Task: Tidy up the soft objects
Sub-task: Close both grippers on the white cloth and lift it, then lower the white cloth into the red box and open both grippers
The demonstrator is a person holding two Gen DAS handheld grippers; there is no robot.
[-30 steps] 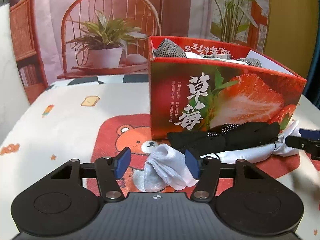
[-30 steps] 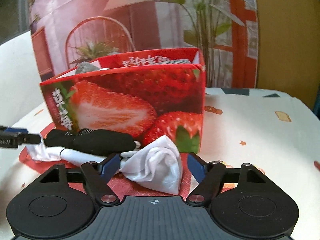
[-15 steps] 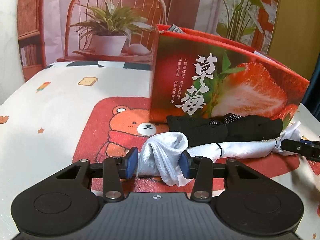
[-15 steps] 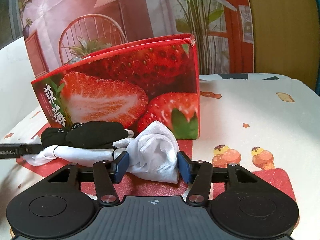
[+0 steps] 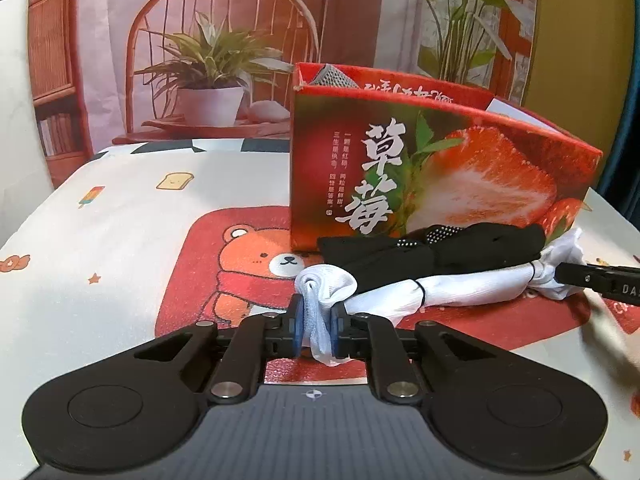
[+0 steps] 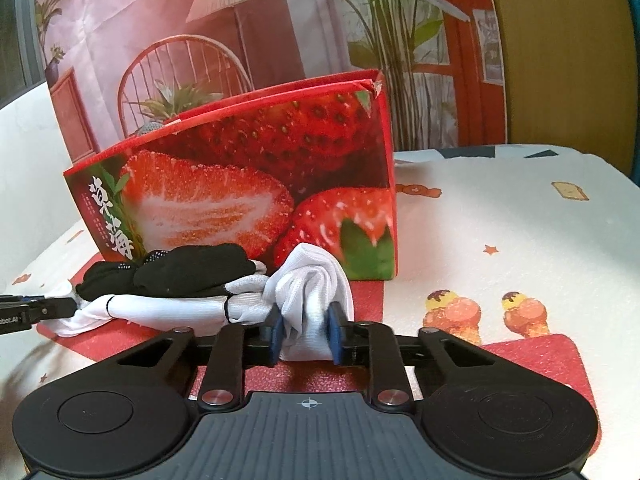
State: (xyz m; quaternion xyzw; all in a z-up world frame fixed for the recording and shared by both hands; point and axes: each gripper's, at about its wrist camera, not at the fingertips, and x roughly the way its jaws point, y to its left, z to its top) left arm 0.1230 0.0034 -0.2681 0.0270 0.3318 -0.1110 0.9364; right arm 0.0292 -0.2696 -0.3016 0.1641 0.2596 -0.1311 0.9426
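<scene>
A long white rolled cloth (image 5: 460, 292), bound with thin black bands, lies on the table in front of the red strawberry box (image 5: 440, 168). My left gripper (image 5: 316, 320) is closing on its left end, and the pads pinch the bunched fabric. My right gripper (image 6: 306, 328) is shut on the other bunched end of the white cloth (image 6: 172, 306). A black cloth (image 5: 440, 248) rests between the white roll and the box, also in the right wrist view as the black cloth (image 6: 188, 272). Each gripper's tip shows at the edge of the other view.
A grey knitted item (image 5: 332, 76) pokes out of the box's top left corner. The red bear mat (image 5: 248, 264) lies under the cloths on a printed tablecloth (image 6: 520, 240). A printed backdrop of a chair and plants hangs behind the table.
Both grippers have gone from wide open around the white cloth's ends to pinching them. The cloth's ends are now squeezed narrow between the pads.
</scene>
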